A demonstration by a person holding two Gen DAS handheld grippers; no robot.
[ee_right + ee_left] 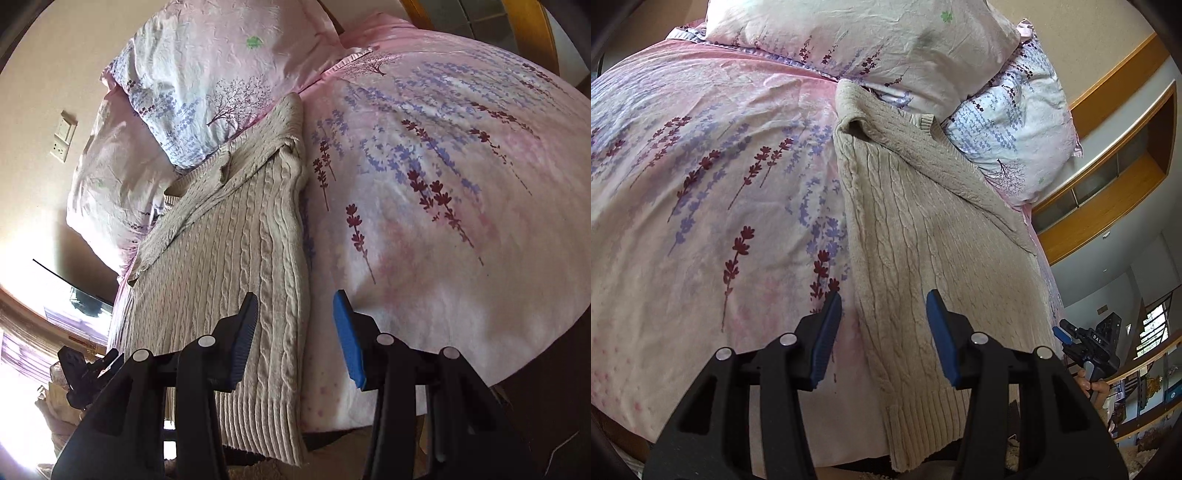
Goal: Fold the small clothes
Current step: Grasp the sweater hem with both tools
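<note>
Pink bedding with purple and dark red flower sprigs fills both views; this duvet (701, 184) covers a bed, and two pillows (871, 44) lie at the top of the frames. On the duvet lies a beige cable-knit sweater (916, 236), folded into a long narrow strip that runs from the pillows down to the bottom edge of the bed, where its ribbed hem hangs a little over the side.

In the left wrist view, the left gripper (884, 310) is at the bottom centre with its jaws partly apart and nothing between them; the sweater's left edge passes under the gap, and the right pad is over the knit.

In the right wrist view, the right gripper (295, 310) is also partly apart and holds nothing. The sweater's right edge runs just under its left pad, and the right pad is over bare duvet. Each gripper shows small at the lower edge of the other's view.
</note>
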